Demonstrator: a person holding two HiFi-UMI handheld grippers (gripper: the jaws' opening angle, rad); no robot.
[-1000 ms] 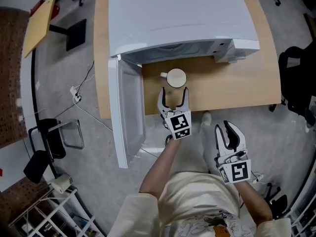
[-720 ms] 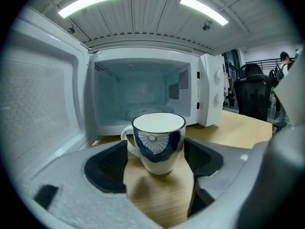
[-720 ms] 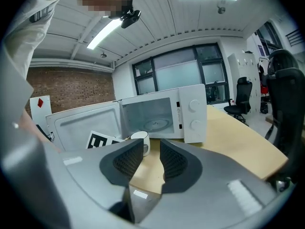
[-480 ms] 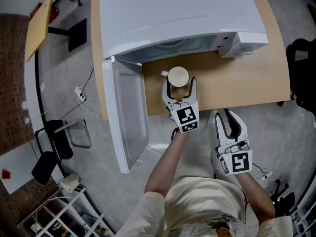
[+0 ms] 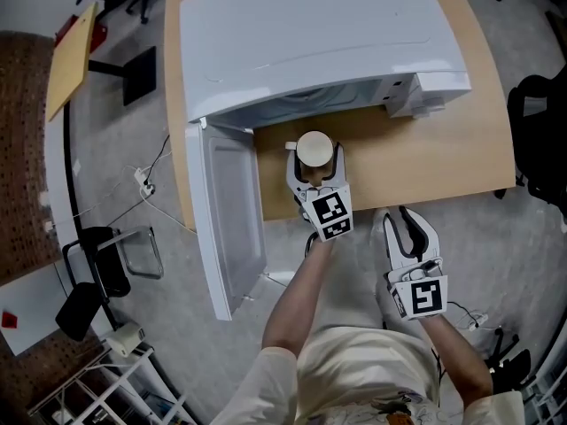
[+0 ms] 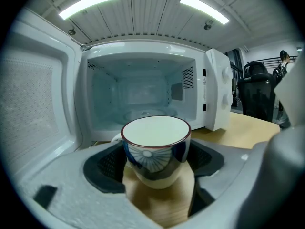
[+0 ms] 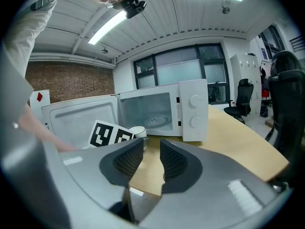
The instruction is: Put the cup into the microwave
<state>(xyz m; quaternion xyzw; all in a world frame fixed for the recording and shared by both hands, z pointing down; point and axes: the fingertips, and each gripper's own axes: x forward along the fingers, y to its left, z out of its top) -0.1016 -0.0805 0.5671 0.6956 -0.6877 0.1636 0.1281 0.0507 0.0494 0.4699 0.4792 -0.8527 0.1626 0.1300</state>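
Observation:
A white cup (image 5: 316, 149) with a dark rim and blue pattern stands on the wooden table (image 5: 425, 149), just in front of the open white microwave (image 5: 319, 42). My left gripper (image 5: 316, 155) is shut on the cup, one pad pressed against each side. In the left gripper view the cup (image 6: 156, 149) fills the space between the jaws, with the empty microwave cavity (image 6: 143, 97) straight behind it. My right gripper (image 5: 406, 215) hangs off the table's near edge, shut with nothing in it. From the right gripper (image 7: 151, 156) view, the cup (image 7: 137, 130) shows at the left.
The microwave door (image 5: 226, 211) swings out to the left, past the table's edge. A black office chair (image 5: 540, 140) stands at the right. On the floor to the left are a metal-framed chair (image 5: 97, 246) and a cable (image 5: 146, 180).
My left gripper went forward until its jaws were round the cup, then shut on it. The right gripper has hardly moved.

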